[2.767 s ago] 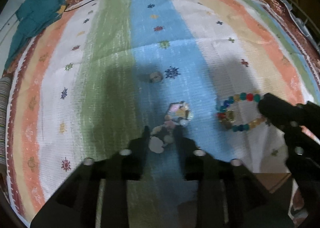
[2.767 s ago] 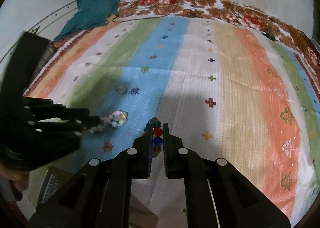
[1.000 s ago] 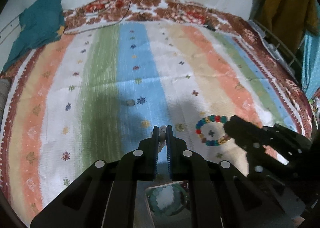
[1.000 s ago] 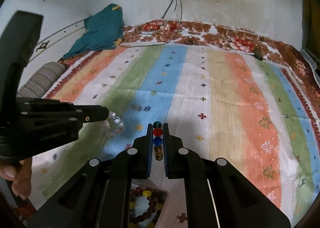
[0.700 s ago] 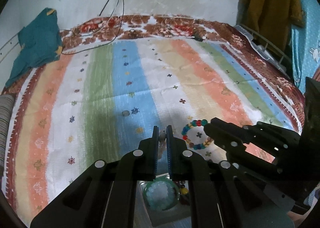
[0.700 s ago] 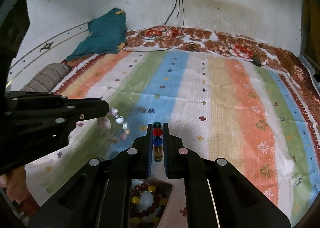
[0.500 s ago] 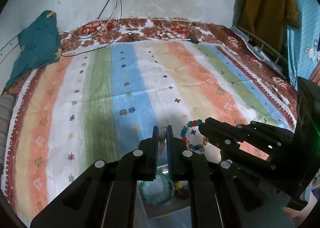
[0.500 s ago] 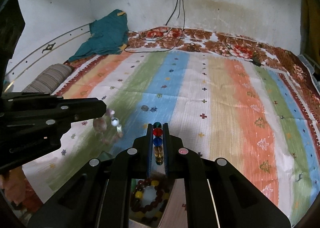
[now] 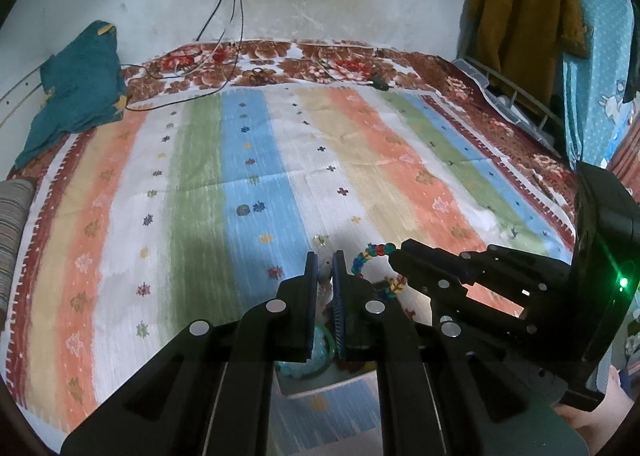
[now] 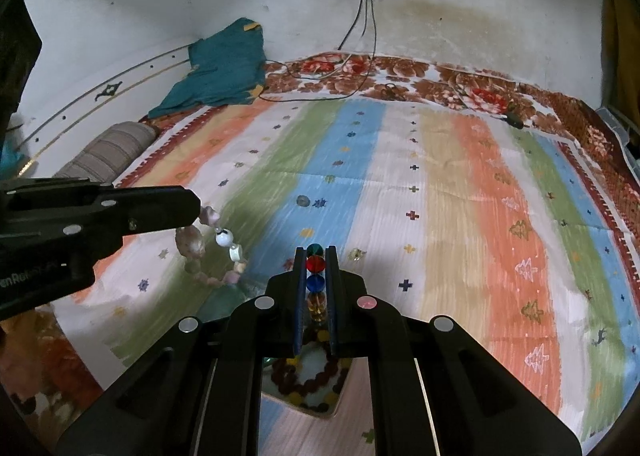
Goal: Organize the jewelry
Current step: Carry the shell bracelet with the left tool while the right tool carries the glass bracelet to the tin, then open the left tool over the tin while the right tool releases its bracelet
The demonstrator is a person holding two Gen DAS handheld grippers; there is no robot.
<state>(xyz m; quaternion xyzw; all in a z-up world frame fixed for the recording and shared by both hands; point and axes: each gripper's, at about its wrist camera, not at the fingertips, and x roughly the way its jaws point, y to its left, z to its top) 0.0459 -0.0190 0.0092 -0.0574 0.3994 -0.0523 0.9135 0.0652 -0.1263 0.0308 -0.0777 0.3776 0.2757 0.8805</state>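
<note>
My left gripper (image 9: 325, 268) is shut on a pale pink and white bead bracelet (image 10: 218, 252), which hangs from its tips in the right wrist view. My right gripper (image 10: 315, 256) is shut on a multicoloured bead bracelet (image 9: 372, 252), whose loop hangs from its tips in the left wrist view. Both are held in the air above a small wooden box (image 10: 316, 414). The box holds a green bangle (image 9: 320, 352) and a dark red and yellow bead bracelet (image 10: 306, 376).
The striped bedspread (image 9: 360, 160) covers the bed. A small round item (image 9: 242, 210) and a small clear piece (image 9: 319, 241) lie on it. A teal cloth (image 9: 76, 88), cables (image 9: 188, 76) and a striped bolster (image 10: 108, 154) lie at the far and left edges.
Both grippers closed on their bracelets on the bedspread, lifted them and drew back over the box. In the last half second they rose slightly, bracelets swinging.
</note>
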